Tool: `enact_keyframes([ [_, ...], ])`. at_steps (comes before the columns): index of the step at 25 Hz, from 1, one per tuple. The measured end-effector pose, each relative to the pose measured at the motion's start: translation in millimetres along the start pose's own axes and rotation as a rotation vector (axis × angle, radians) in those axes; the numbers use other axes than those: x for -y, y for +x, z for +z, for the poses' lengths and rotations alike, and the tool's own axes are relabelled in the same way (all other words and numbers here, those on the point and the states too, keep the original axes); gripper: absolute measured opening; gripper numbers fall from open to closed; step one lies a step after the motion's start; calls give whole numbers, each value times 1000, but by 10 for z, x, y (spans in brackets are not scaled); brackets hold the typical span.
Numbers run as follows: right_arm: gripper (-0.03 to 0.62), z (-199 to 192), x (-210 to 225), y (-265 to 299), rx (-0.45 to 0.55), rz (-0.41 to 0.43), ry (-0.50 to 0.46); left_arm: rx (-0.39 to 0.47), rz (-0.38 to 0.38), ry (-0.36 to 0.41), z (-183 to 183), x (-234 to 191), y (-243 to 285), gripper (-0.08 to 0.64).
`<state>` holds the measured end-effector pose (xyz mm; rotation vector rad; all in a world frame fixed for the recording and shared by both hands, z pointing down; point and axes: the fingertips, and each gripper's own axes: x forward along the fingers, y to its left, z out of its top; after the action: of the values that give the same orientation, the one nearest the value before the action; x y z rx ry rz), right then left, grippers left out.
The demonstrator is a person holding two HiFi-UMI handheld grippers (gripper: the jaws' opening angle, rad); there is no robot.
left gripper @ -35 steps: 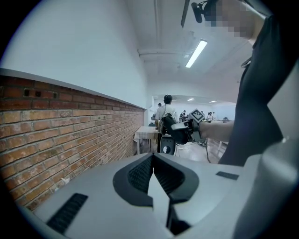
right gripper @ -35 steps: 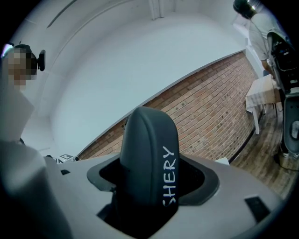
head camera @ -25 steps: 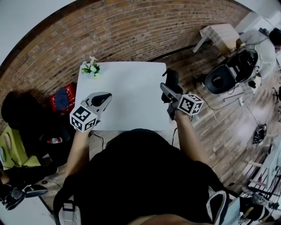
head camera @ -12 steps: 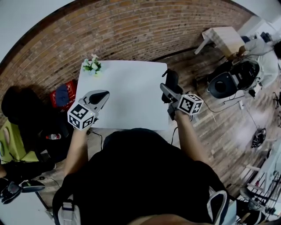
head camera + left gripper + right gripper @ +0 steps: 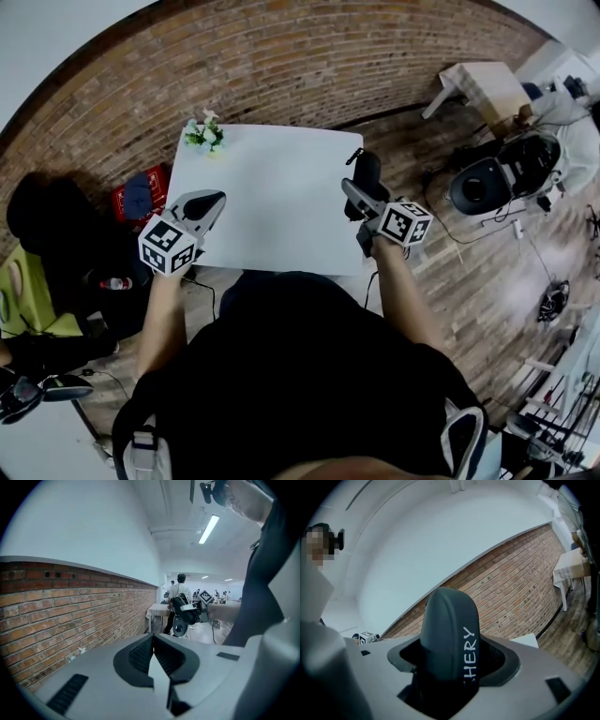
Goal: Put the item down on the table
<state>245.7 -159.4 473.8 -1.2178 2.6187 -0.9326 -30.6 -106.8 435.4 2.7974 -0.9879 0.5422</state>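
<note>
Right gripper view: tool (image 5: 452, 660) clamps item (image 5: 445, 620) (dark).

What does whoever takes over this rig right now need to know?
Left gripper: jaws together with nothing between them, held by the near left edge of the white square table.
Right gripper: shut on the dark rounded item with white lettering, held at the table's right edge.
Other things: a small bunch of white flowers with green leaves stands at the far left corner of the table.
Done: the item is gripped and brought to the table.
Left: lower the item onto a bare part of the tabletop, open the right jaws and draw back.
</note>
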Motion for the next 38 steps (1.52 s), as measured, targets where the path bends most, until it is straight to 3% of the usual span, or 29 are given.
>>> enact_keyframes([
  [38,349,-33,57,385,-60,-37,-36,-23,18,-9,-124,-458,-23,11],
])
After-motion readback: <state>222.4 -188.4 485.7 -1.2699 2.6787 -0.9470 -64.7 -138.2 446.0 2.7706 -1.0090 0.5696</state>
